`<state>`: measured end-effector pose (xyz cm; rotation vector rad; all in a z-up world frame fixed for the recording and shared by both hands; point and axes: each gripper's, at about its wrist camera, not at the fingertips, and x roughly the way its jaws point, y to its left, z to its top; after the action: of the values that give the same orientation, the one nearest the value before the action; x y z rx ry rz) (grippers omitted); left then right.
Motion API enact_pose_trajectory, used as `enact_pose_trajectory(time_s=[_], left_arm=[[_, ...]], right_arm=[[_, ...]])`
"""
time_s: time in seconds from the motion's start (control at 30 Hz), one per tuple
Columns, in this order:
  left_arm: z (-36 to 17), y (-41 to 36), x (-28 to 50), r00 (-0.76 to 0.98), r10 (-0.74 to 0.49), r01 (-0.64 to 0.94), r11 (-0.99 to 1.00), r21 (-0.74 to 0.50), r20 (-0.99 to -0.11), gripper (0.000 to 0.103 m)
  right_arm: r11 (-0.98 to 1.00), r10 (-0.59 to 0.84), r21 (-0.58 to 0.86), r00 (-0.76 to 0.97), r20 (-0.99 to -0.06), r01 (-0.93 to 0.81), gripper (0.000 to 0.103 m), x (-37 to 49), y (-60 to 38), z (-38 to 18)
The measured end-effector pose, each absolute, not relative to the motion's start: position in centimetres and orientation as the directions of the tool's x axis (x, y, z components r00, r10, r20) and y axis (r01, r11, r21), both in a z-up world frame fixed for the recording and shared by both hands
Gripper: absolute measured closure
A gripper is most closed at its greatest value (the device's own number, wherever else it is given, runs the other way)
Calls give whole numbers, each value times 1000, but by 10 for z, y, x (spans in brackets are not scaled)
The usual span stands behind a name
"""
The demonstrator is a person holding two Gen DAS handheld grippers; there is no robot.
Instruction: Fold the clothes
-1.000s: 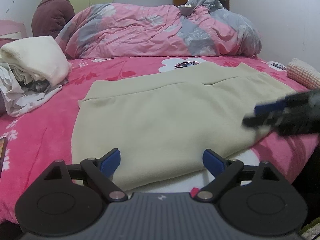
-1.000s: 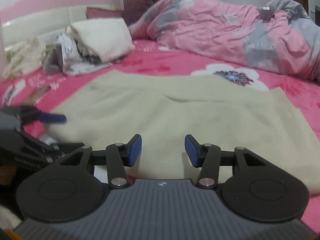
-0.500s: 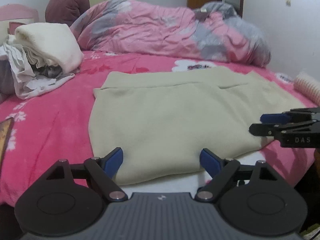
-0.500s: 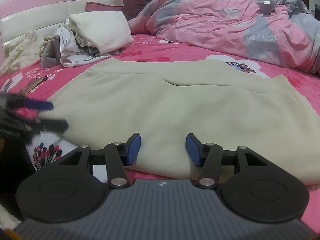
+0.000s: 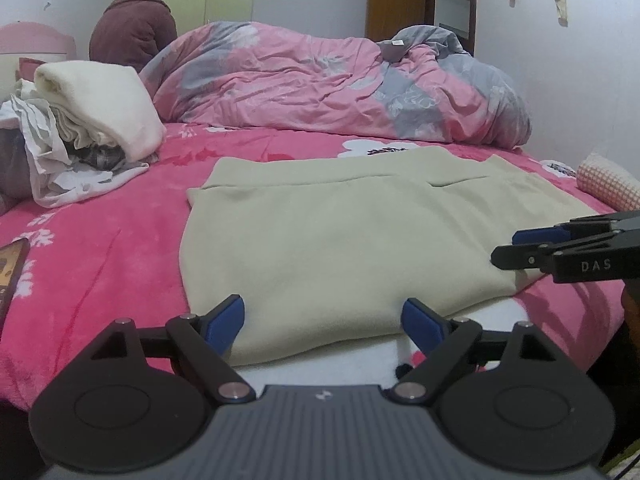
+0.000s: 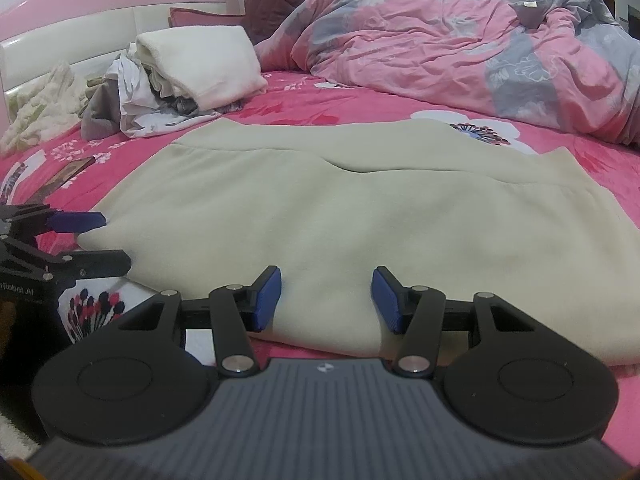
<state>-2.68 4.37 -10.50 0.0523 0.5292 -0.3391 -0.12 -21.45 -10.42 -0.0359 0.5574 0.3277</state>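
Observation:
A cream garment (image 5: 340, 240) lies spread flat on the pink floral bedsheet (image 5: 100, 248). It fills the middle of the right wrist view too, as the garment (image 6: 360, 208). My left gripper (image 5: 324, 322) is open wide at the garment's near hem, close to its left corner. The cloth edge lies between the fingers, untouched by the pads. My right gripper (image 6: 327, 300) is half open at the same near hem, further right, with cloth between its blue pads and no squeeze visible. Each gripper appears side-on in the other's view: the right gripper (image 5: 532, 248) and the left gripper (image 6: 80, 240).
A pile of folded white and printed clothes (image 5: 88, 120) sits at the left. A rumpled pink-grey duvet (image 5: 340, 88) fills the far side, with a person in a maroon robe (image 5: 132, 28) behind it. A dark flat object (image 5: 12, 264) lies at the left edge and a waffle-knit item (image 5: 608, 180) at the right.
The left gripper has shifted along the near hem and turned a little, so the garment sits more centred in its view. The right gripper has stayed put.

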Motion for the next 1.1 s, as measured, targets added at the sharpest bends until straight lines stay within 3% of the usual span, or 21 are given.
enact_pose_trajectory(time_s=[0.27, 0.47, 0.6, 0.7, 0.77, 0.83, 0.93, 1.1], left_arm=[[-85, 61, -39, 802, -290, 290, 953, -84, -523, 14], [-54, 61, -37, 838, -330, 318, 943, -101, -436, 9], [-48, 45, -11, 828, -358, 335, 933, -132, -432, 9], [-52, 28, 13, 814, -344, 335, 936, -105, -468, 8], [-68, 16, 33, 768, -341, 349, 933, -91, -542, 1], [-93, 7, 51, 713, -320, 358, 931, -69, -624, 0], [-100, -2, 41, 770, -292, 354, 935, -1, -568, 0], [-99, 2, 41, 759, -298, 339, 940, -40, -579, 0]], right_arm=[[947, 298, 58, 800, -521, -315, 53, -2, -216, -104], [947, 299, 59, 803, -516, -314, 51, -2, -216, -105], [947, 297, 52, 803, -516, -317, 50, -2, -215, -105], [947, 297, 54, 803, -517, -316, 50, -2, -215, -105], [947, 297, 53, 803, -516, -315, 50, -3, -215, -105], [948, 296, 53, 805, -515, -314, 50, -3, -215, -105], [947, 299, 54, 804, -514, -317, 50, -3, -215, -105], [944, 311, 73, 797, -518, -321, 49, -1, -218, -102]])
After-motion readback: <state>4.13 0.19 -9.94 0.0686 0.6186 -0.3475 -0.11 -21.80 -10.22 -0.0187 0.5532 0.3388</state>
